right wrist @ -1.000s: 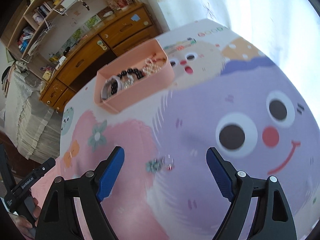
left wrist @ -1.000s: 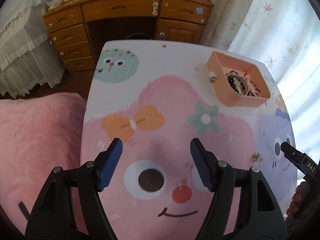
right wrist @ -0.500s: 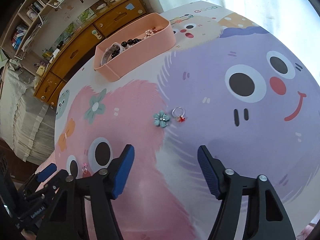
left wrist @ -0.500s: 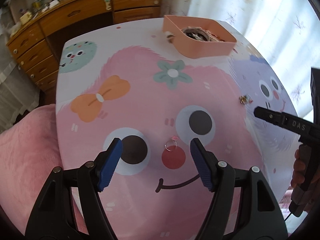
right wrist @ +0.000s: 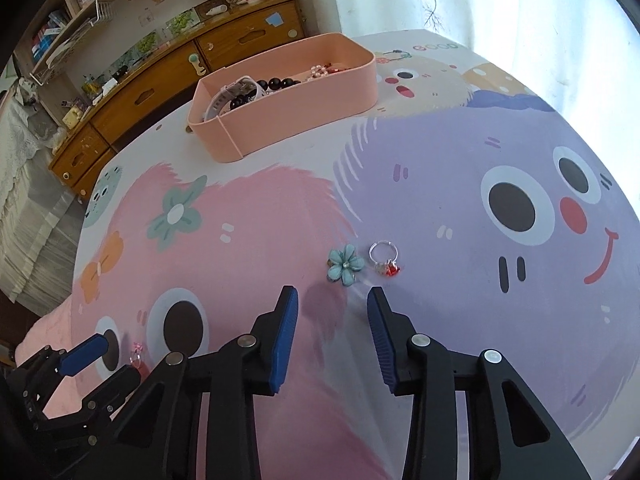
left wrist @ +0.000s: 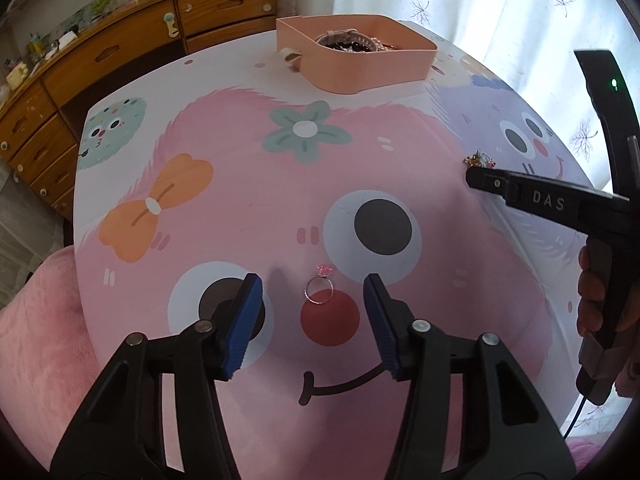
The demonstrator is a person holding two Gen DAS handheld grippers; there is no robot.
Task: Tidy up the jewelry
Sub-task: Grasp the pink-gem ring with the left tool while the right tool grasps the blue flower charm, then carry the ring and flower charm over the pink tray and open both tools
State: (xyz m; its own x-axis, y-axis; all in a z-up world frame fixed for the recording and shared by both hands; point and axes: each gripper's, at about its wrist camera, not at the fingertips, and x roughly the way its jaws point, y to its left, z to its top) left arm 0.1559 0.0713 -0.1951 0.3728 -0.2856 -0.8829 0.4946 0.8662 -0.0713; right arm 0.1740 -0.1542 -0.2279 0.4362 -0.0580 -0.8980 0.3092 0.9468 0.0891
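Note:
A thin ring with a pink stone (left wrist: 319,290) lies on the cartoon-print table (left wrist: 248,128), between the blue fingertips of my left gripper (left wrist: 311,284). Its jaws are closing and the pads stand clear of the ring. In the right wrist view, a teal flower piece (right wrist: 344,266) and a ring with a red stone (right wrist: 384,258) lie just beyond my right gripper (right wrist: 333,294). Its jaws are closing too, with nothing between them. A pink tray (right wrist: 288,120) at the far side holds a watch, black beads and pearls.
One black finger (left wrist: 520,192) of the right gripper reaches in from the right, held by a hand (left wrist: 592,300). A wooden dresser (left wrist: 120,52) stands behind the table, a pink cushion (left wrist: 40,340) lies at its left edge, and curtains (left wrist: 500,8) hang at the right.
Both grippers have come down closer to the table and their jaws have narrowed. The pink-stone ring now sits between the left fingertips; the flower and red ring are just ahead of the right ones.

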